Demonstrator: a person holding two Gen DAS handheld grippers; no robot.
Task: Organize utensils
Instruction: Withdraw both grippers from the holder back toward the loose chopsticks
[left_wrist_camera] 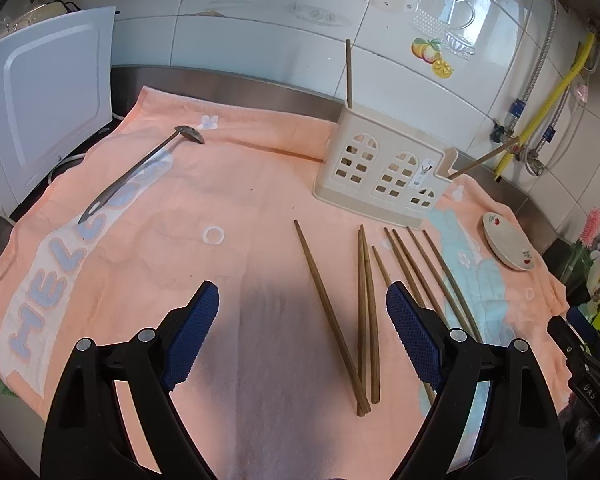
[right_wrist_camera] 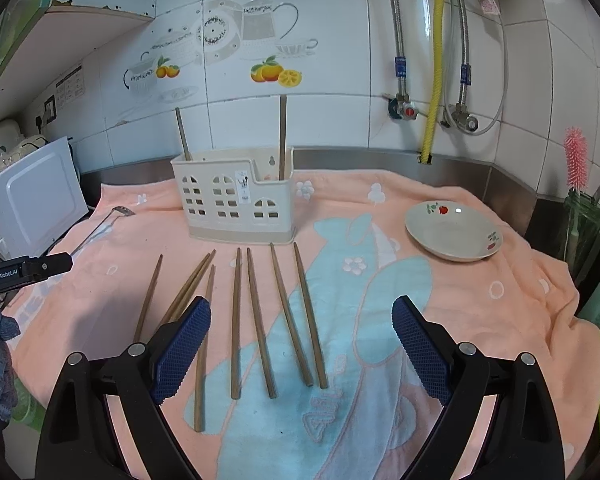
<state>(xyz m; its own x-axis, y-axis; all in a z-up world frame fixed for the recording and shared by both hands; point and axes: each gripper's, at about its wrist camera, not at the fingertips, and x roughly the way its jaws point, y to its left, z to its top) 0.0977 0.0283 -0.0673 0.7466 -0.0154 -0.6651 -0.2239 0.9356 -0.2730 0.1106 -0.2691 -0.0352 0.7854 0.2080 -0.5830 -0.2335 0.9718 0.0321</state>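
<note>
Chopsticks [left_wrist_camera: 410, 276] partly hidden behind left tool [left_wrist_camera: 302, 334].

The holder [right_wrist_camera: 236, 204] conceals the lower ends of two upright chopsticks [right_wrist_camera: 282, 136]. The right gripper [right_wrist_camera: 302, 344] covers part of one loose chopstick [right_wrist_camera: 202, 360] (mid-shaft only).

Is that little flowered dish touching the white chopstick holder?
Apart. In the right wrist view, a strip of pink towel shows plainly between the dish and the holder.
</note>
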